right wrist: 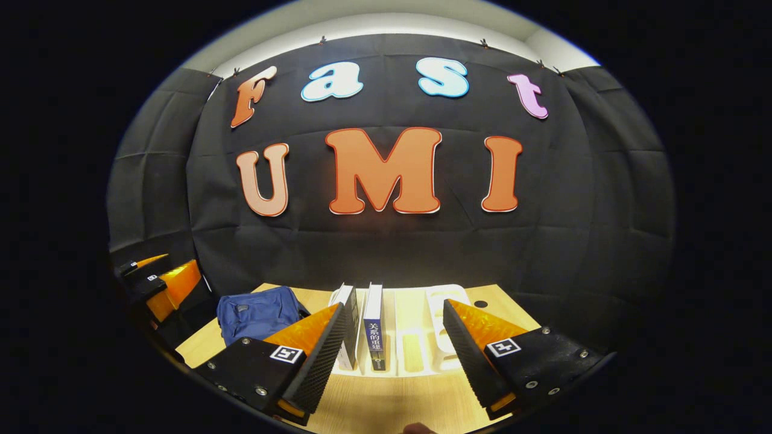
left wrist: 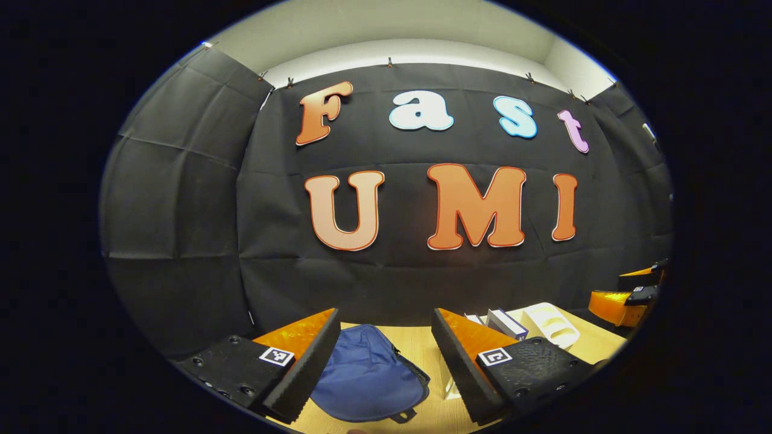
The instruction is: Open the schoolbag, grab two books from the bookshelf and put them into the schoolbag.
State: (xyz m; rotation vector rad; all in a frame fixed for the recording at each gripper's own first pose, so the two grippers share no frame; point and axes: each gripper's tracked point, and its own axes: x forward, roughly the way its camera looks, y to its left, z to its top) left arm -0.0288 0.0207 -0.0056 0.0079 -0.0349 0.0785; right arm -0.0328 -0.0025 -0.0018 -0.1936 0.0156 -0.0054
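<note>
In the left gripper view the left tool [left wrist: 386,361] hangs above the bench [left wrist: 422,349] with its fingers spread wide and nothing between them. The bag [left wrist: 368,377] lies on the bench below the gap, nearer the left finger, which covers the bag's left edge. Bare bench runs between the bag's right edge and the right finger. Beyond that finger stand the books [left wrist: 505,323], upright in the white rack [left wrist: 552,322], well apart from the bag. At the far right edge of this view the other tool shows, held above the bench end.

In the right gripper view the right tool [right wrist: 392,355] is likewise spread, gripping nothing, and it faces the rack [right wrist: 446,313]. Two books [right wrist: 374,331] stand side by side in the rack's left slots; the left one sits partly behind the left finger, and I cannot tell whether they touch. The slots to the right of the books are open. The bag [right wrist: 256,313] lies to the left on the bench [right wrist: 386,404], apart from the rack, with a strip of bare wood between them. The bag looks closed. The bench's far edge runs just behind the rack, against the black wall. The left tool [right wrist: 154,283] shows at the left edge, above the bench corner.
</note>
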